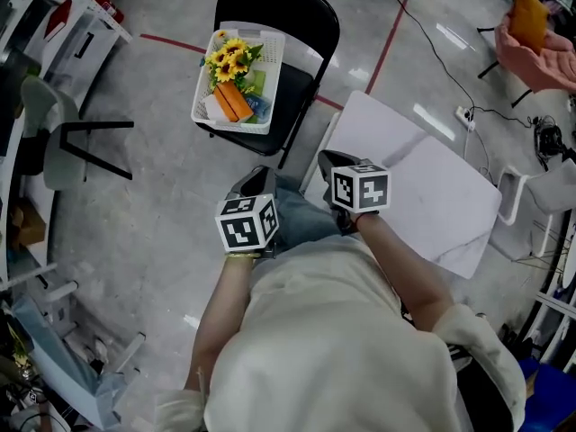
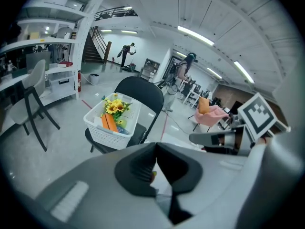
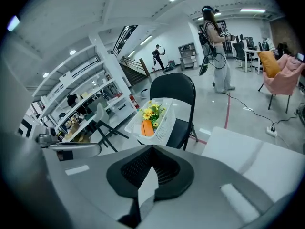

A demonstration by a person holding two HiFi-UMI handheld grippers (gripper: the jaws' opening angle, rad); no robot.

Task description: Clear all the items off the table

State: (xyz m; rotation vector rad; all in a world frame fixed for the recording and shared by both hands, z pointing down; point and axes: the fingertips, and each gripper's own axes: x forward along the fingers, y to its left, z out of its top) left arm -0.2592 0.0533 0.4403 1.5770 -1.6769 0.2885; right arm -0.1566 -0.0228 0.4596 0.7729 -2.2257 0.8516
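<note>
Holding both tongs close in front of the body, the person faces a white table (image 1: 432,192). The left gripper (image 1: 256,184) (image 2: 156,146) hangs over the floor just left of the table, its jaws pressed together with nothing in them. The right gripper (image 1: 331,162) (image 3: 152,150) is at the table's near left edge, likewise closed and empty. The items lie in a white basket (image 1: 203,99) (image 2: 108,137) (image 3: 165,120) on a black folding chair (image 1: 306,16) beyond the table's far left corner: yellow sunflowers (image 1: 229,58), an orange pack (image 1: 232,103) and smaller things I can't make out.
</note>
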